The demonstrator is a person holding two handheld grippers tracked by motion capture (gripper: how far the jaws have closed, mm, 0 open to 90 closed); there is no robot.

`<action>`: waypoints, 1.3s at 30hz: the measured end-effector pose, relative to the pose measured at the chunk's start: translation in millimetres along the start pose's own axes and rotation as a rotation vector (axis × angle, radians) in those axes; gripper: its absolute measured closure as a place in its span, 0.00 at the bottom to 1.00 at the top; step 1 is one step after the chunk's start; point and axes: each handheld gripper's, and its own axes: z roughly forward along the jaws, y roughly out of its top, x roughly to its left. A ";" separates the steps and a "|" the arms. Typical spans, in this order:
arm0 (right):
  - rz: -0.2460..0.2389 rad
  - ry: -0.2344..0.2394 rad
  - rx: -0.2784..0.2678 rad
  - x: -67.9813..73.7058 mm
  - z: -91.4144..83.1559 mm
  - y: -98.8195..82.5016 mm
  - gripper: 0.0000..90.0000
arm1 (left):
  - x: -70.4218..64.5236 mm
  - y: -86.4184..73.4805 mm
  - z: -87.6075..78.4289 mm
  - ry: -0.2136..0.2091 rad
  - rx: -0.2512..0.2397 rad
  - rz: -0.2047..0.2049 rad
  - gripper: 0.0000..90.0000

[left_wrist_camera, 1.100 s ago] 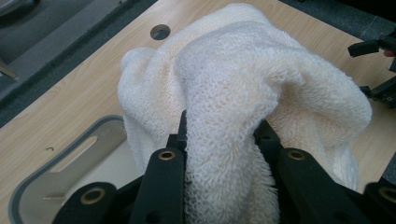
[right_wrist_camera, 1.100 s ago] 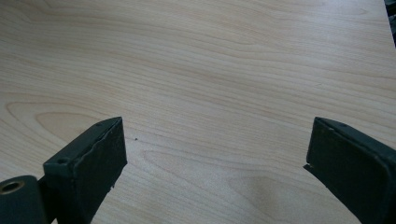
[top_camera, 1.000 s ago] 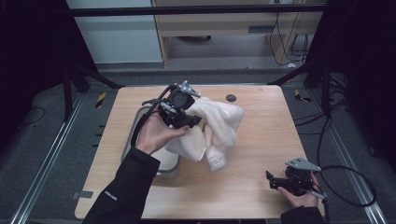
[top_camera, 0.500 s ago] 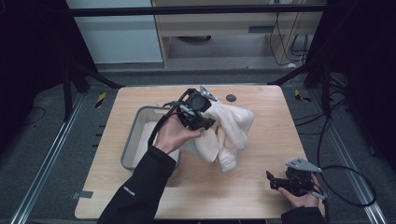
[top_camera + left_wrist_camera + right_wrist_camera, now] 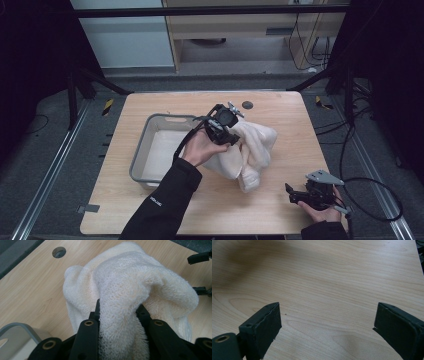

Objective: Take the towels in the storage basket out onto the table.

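Here, reading left to right in the high view: a grey rectangular plastic tub (image 5: 145, 150) sits at the table's 9 o'clock side, hollow and without contents. Just beside its right rim, the left gripper (image 5: 235, 139) is clenched on a cream terry-cloth towel (image 5: 255, 145), a thick fold of which is pinched between its jaws in the left gripper view (image 5: 125, 302). The towel's bulk hangs and bunches toward 3 o'clock of that claw, its lower end touching the light wooden table (image 5: 280, 107); its long axis runs roughly from 12 to 6 o'clock. At 5 o'clock, well apart, the right gripper (image 5: 292, 195) rests with jaws spread and nothing between them. The left hand is therefore nearer the tub, which lies at 9 o'clock of the towel.
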 end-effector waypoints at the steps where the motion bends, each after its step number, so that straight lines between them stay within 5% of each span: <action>1: 0.001 0.000 -0.001 0.0 -0.1 -0.1 0.08 | -0.4 -0.4 5.6 -0.001 0.007 -0.004 0.79; 15: -0.007 -0.002 0.005 -1.1 1.0 -1.4 0.08 | -5.7 -7.7 48.4 -0.021 0.040 -0.001 0.78; 39: -0.006 0.004 0.014 -1.4 3.3 -2.3 0.07 | -9.7 -30.8 90.9 -0.088 0.100 -0.012 0.67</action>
